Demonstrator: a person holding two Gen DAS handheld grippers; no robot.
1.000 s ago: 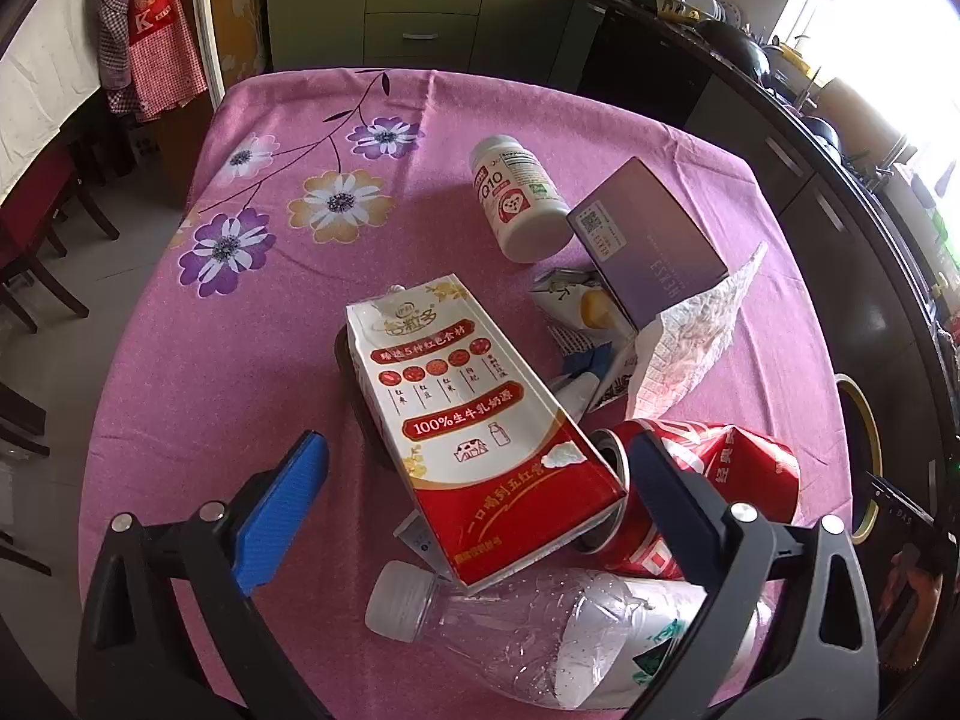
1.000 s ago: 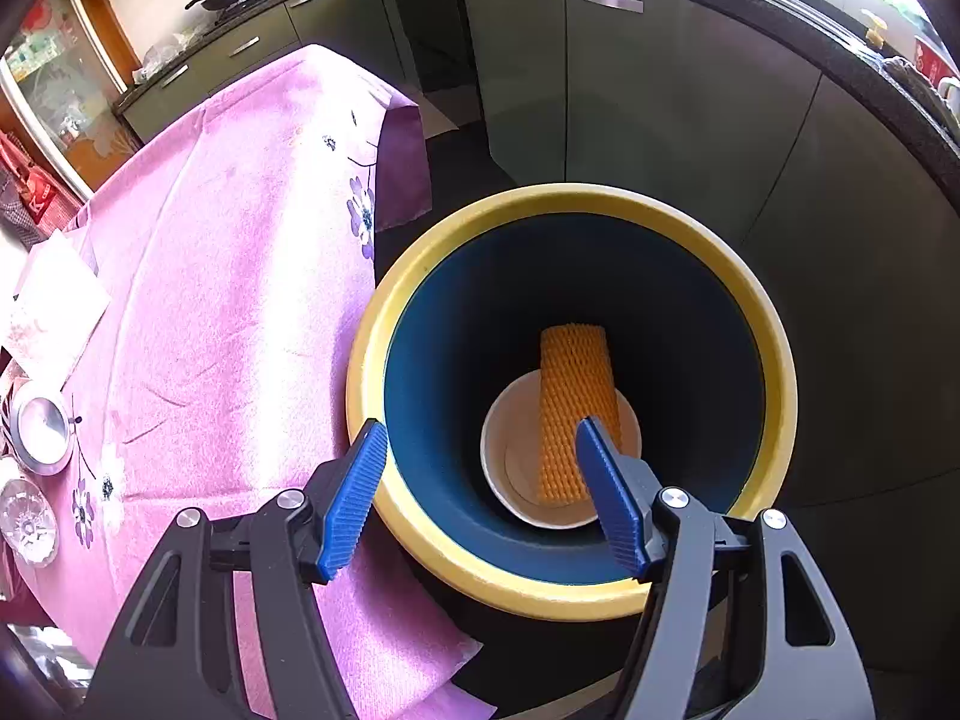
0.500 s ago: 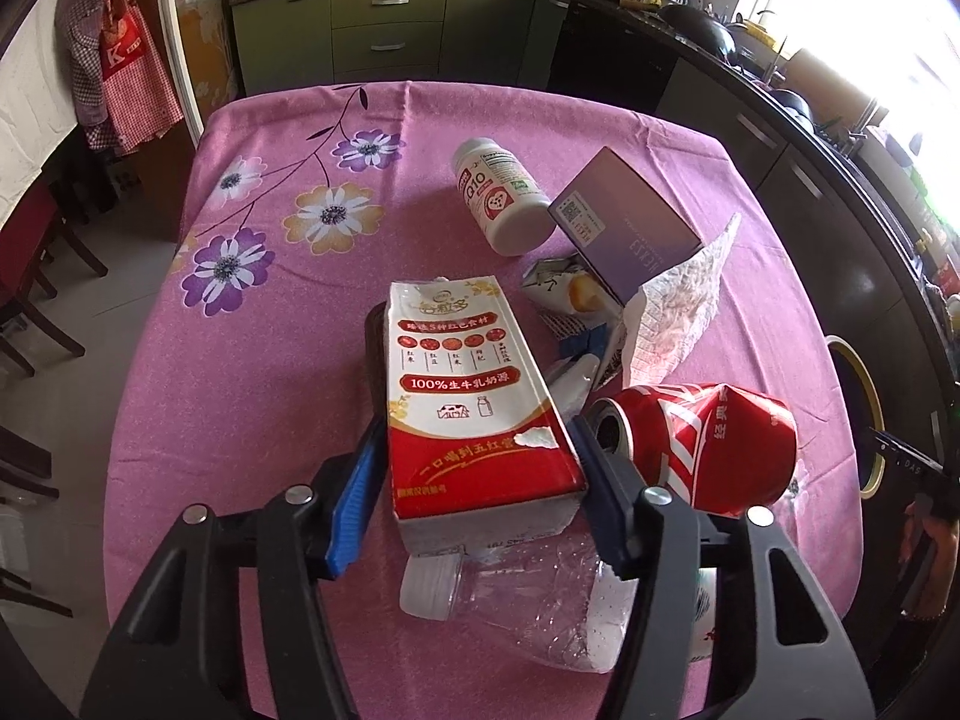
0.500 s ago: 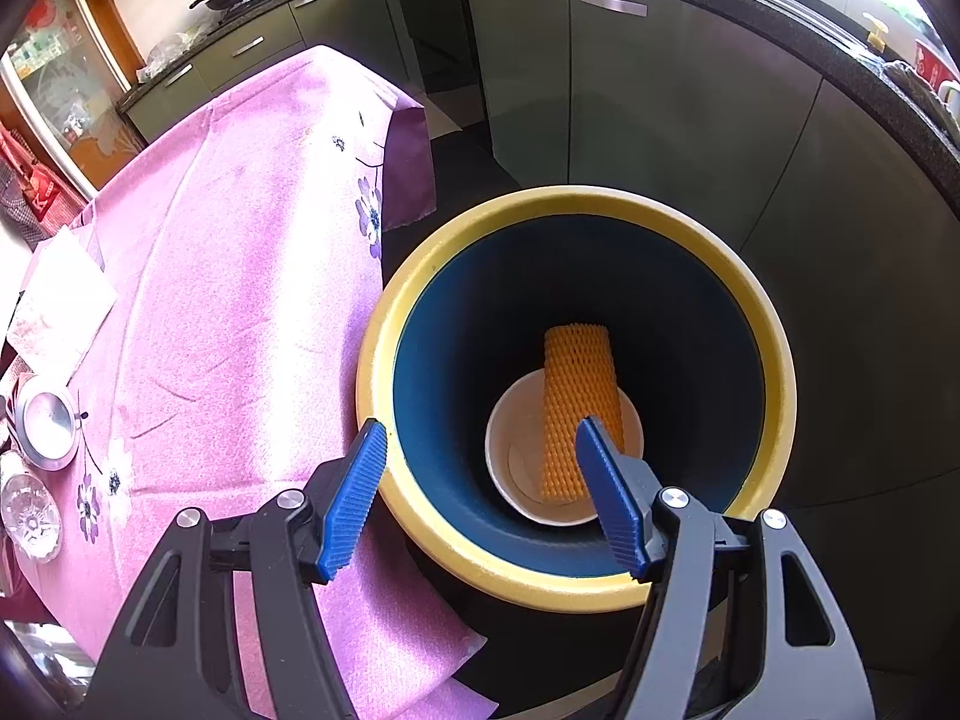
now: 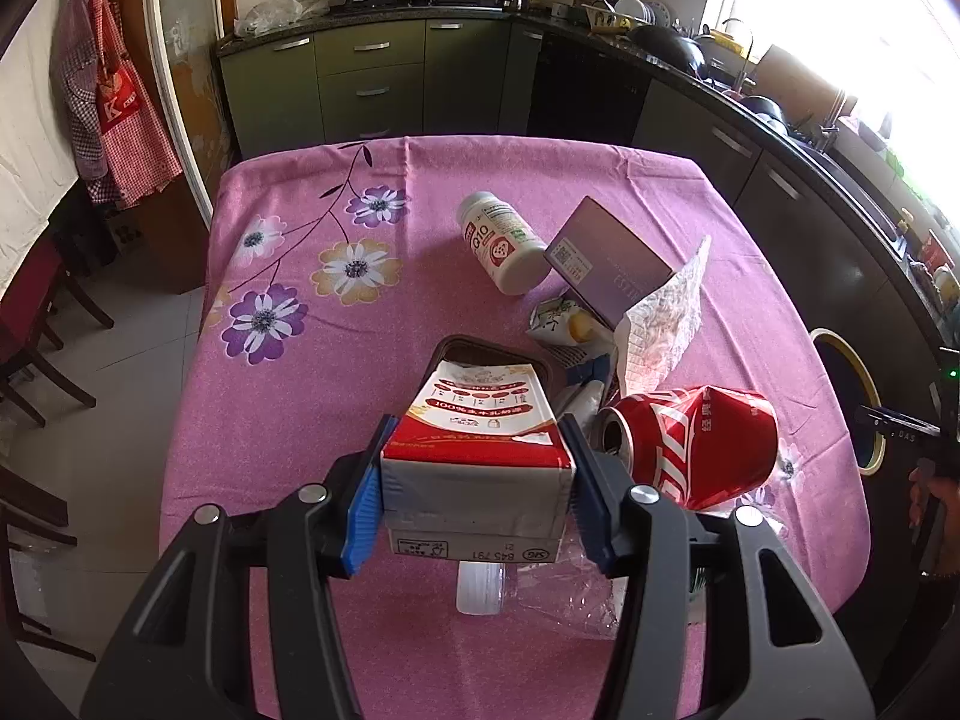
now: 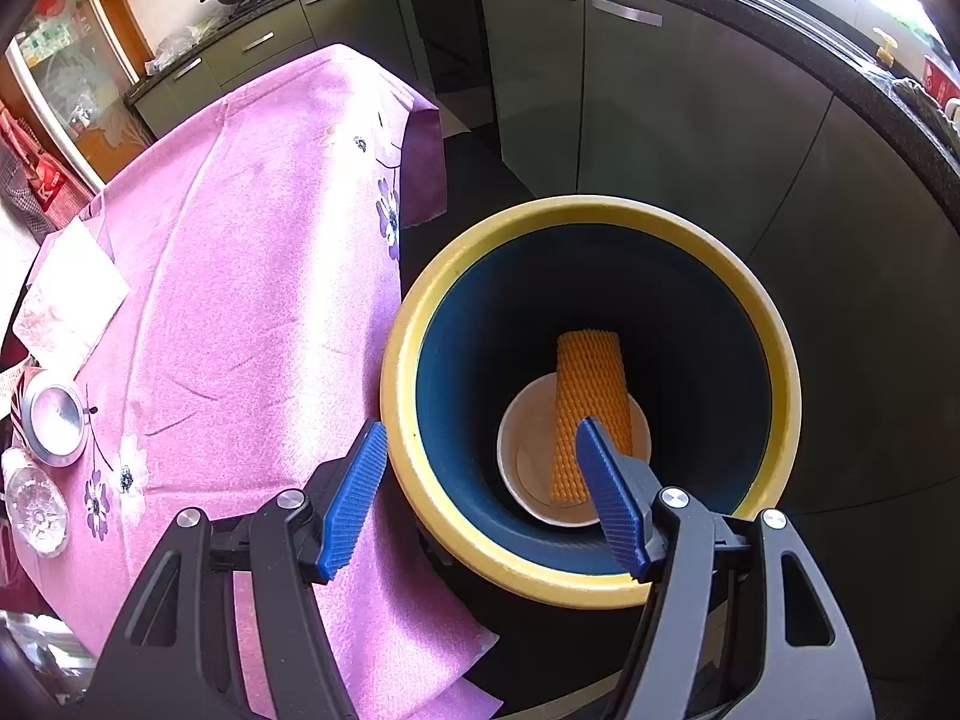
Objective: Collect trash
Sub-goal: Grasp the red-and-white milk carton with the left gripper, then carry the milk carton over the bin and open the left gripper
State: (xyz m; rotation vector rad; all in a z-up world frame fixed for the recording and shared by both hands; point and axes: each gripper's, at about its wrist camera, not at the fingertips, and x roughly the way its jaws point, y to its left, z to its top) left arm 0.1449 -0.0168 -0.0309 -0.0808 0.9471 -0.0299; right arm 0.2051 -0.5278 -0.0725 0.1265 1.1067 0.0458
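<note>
Gripping the milk carton (image 5: 477, 450) by its near end, our left gripper (image 5: 477, 498) has both blue pads pressed flat against the carton's sides, and the carton points away from us over the near part of the pink tablecloth (image 5: 288, 420). Just right of the carton lies a dented red can (image 5: 690, 444) on its side, its open mouth facing the carton. Under the carton's near end we see a clear plastic bottle (image 5: 540, 594) with a white cap. Past the carton's far end sits a dark tray (image 5: 486, 351), and beyond that a crumpled wrapper (image 5: 561, 321), a sheet of paper (image 5: 666, 318), a purple box (image 5: 606, 267) and a white pill bottle (image 5: 501, 243) lying on its side.

Our right gripper (image 6: 480, 495) hangs with its pads spread apart and nothing between them, above the near rim of a yellow-rimmed bin (image 6: 540, 570) standing just right of the table. At the bottom of the bin we see a white bowl (image 6: 528, 468) with an orange foam net (image 6: 591, 396) lying across it
</note>
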